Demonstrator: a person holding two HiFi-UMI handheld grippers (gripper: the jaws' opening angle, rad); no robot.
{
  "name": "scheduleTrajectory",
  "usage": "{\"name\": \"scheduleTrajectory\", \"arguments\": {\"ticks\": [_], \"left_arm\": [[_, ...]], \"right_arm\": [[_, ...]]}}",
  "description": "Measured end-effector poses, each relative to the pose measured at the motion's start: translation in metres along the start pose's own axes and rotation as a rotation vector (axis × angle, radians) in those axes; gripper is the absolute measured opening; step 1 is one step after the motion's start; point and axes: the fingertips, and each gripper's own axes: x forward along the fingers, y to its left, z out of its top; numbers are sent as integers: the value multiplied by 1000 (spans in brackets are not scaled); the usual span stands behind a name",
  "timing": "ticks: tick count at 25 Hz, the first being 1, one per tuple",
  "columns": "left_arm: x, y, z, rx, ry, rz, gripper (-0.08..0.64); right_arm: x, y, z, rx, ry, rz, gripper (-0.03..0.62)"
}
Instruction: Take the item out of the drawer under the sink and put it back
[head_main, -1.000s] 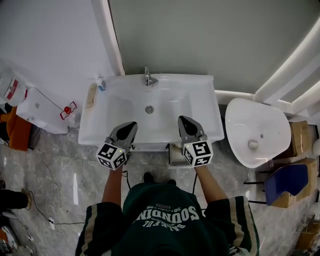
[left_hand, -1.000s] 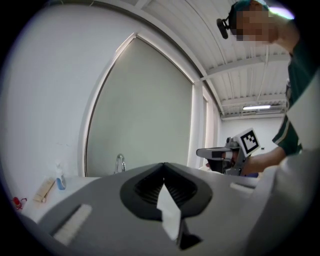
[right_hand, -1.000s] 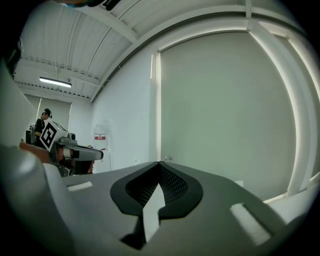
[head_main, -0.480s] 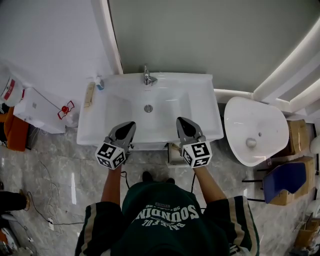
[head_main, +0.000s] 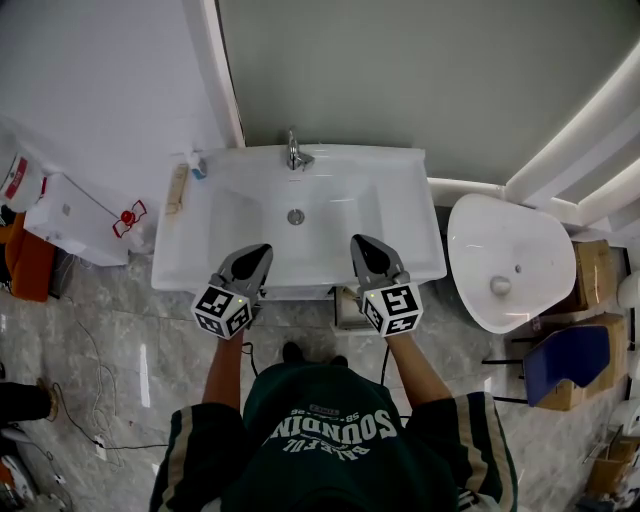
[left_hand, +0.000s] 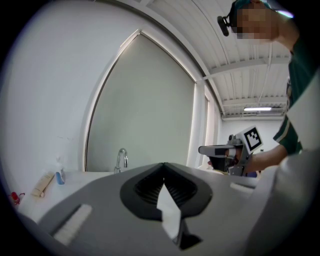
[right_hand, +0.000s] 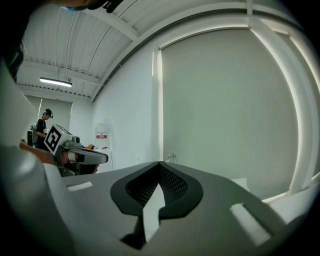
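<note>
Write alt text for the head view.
Seen from above, a person in a green shirt holds the left tongs and right tongs, both shut and empty, side by side over the front of a white sink. A tap stands at the sink's back edge, against the wall.

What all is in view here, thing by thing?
sink: one, white, centre
faucet: one, chrome, sink's back edge
bottle: one, blue and white, sink's back left
tan object: one, beside bottle
oval basin: one, white, right of sink
chair: one, blue, far right
cardboard boxes: a few, brown, far right
white box: one, left of sink
left gripper: one, grey, shut, over sink's front
right gripper: one, grey, shut, over sink's front
jersey: one, green, bottom
</note>
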Motion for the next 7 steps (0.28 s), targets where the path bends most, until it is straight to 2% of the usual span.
{"name": "scheduleTrajectory", "arguments": {"ticks": [7], "left_arm": [[3, 2, -7, -9, 6, -4, 49]], "right_arm": [[4, 0, -6, 6, 8, 2, 2]]}}
